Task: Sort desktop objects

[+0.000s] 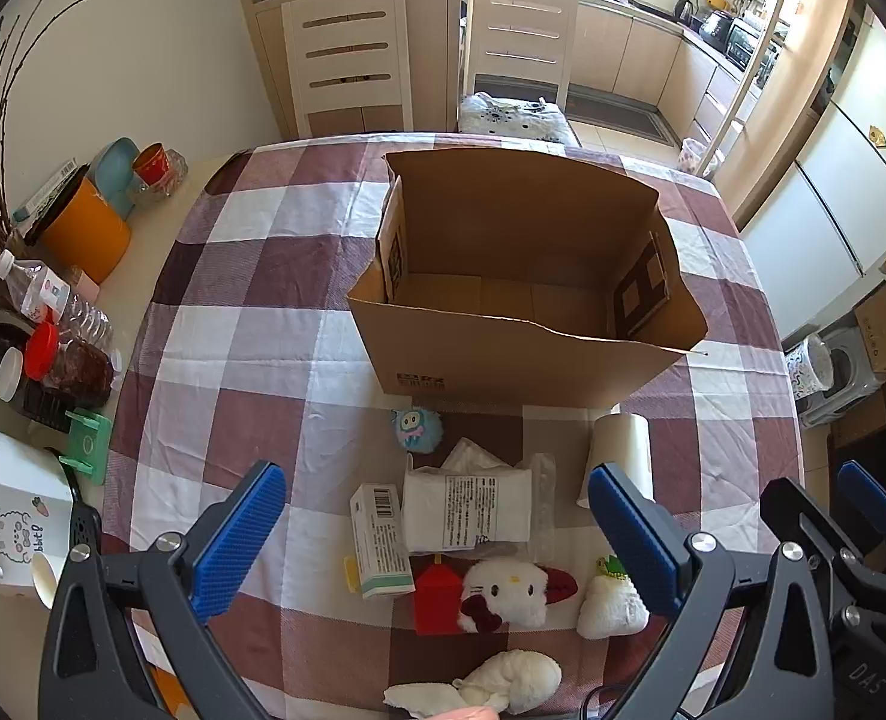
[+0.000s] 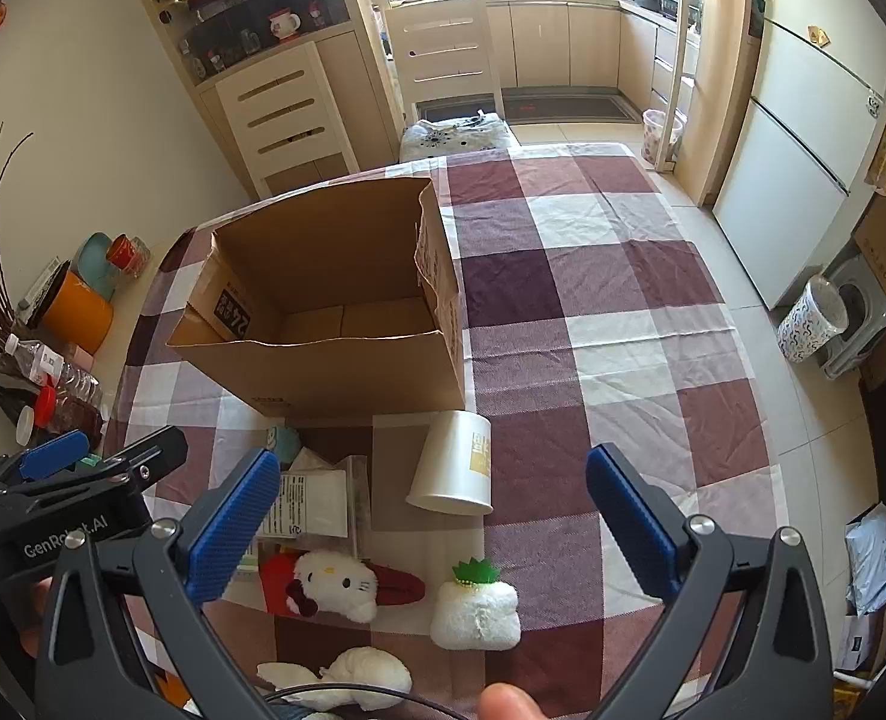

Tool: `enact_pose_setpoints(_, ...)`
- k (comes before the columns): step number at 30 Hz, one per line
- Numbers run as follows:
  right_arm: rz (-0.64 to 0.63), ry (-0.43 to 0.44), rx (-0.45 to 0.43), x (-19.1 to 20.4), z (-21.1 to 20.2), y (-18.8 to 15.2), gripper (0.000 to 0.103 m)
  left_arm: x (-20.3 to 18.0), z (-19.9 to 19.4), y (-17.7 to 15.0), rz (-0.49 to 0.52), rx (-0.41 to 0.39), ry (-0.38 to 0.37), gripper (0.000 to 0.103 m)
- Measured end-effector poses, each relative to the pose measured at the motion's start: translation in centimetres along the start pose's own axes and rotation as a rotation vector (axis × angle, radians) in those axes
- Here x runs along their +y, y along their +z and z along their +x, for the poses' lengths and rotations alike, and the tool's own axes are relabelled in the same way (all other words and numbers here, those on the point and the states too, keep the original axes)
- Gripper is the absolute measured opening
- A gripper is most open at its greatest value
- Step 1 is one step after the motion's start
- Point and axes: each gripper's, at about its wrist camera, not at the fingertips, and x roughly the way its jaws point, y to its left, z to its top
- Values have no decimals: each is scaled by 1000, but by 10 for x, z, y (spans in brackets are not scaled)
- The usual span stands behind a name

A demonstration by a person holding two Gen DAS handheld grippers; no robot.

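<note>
From the left wrist view, our left gripper (image 1: 437, 531) hangs with its jaws spread wide and nothing between the pads. Straight ahead of it and below lie the loose things: a white packet (image 1: 468, 510), a small carton (image 1: 381, 543) just left of it with its long axis running away from us, and a cat plush (image 1: 505, 591) nearest the fingers. Beyond them stands the cardboard box (image 1: 520, 360), open-topped and bare inside (the likely place for the sorting, we judge).

From the right wrist view, our right gripper (image 2: 434, 525) is likewise wide open and empty. A paper cup (image 2: 454, 465) lies on its side directly ahead — mouth toward us, long axis pointing to the box — and a white plush with a green top (image 2: 475, 609) sits beneath the jaws. We judge the right hand nearer to both; the packet and carton fall to the left.
</note>
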Motion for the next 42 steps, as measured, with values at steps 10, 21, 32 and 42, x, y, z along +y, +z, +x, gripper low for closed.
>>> enact_pose_setpoints(10,-16,16,13,0,1,-5,103,-1,2,-1,2,7,-7,103)
enact_pose_setpoints(21,-34,37,27,-1,5,-1,103,1,5,0,8,19,-16,103)
enact_pose_setpoints(32,-51,52,35,-2,7,-4,103,2,8,-6,8,37,-29,103)
enact_pose_setpoints(42,-89,72,34,-17,3,-23,103,29,18,-35,-65,63,-74,103)
